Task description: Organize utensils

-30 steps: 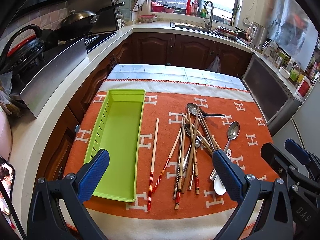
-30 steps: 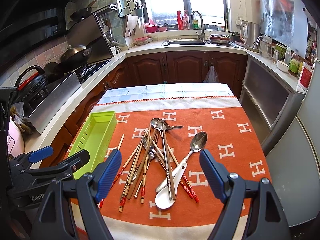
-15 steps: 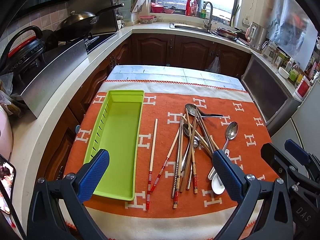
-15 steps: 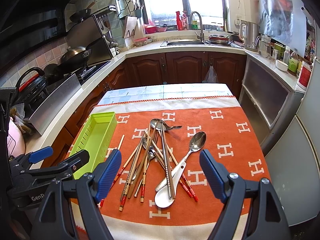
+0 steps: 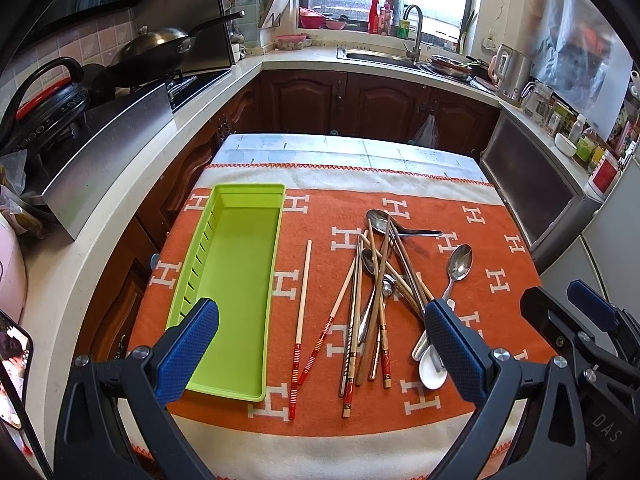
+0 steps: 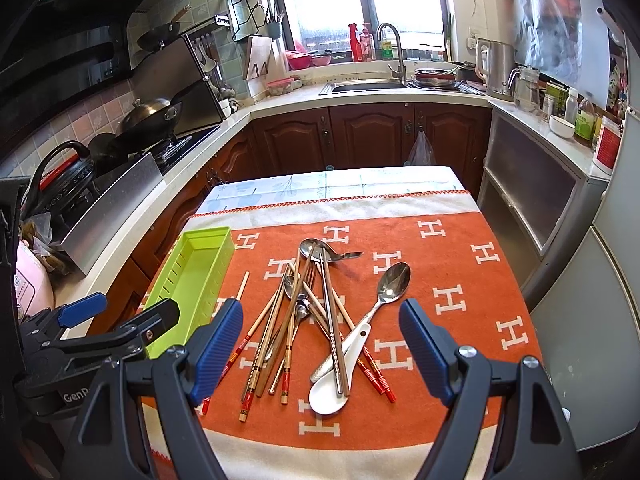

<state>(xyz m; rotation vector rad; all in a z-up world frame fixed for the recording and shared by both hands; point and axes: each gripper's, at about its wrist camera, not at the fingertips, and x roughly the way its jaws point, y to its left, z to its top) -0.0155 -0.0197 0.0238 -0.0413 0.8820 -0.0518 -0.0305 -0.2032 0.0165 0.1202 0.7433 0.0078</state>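
Observation:
An empty green plastic tray point(image 5: 236, 280) lies on the left of the orange cloth point(image 5: 500, 248); it also shows in the right wrist view point(image 6: 188, 280). A pile of wooden chopsticks point(image 5: 376, 300), metal spoons point(image 5: 460, 268) and a white ceramic spoon point(image 5: 432, 372) lies in the middle, and the pile also shows in the right wrist view point(image 6: 312, 312). One chopstick point(image 5: 303, 304) lies apart, next to the tray. My left gripper point(image 5: 320, 348) is open above the table's near edge. My right gripper point(image 6: 320, 352) is open and empty, over the near end of the pile.
The table has counters around it: a stove with a wok point(image 5: 160, 48) on the left, a sink point(image 6: 372, 86) at the back, a kettle point(image 6: 496, 68) and jars on the right. A fridge point(image 6: 600, 320) stands close on the right.
Both grippers have drifted slightly back and up from the table. Nothing on the cloth has moved, and both stay open.

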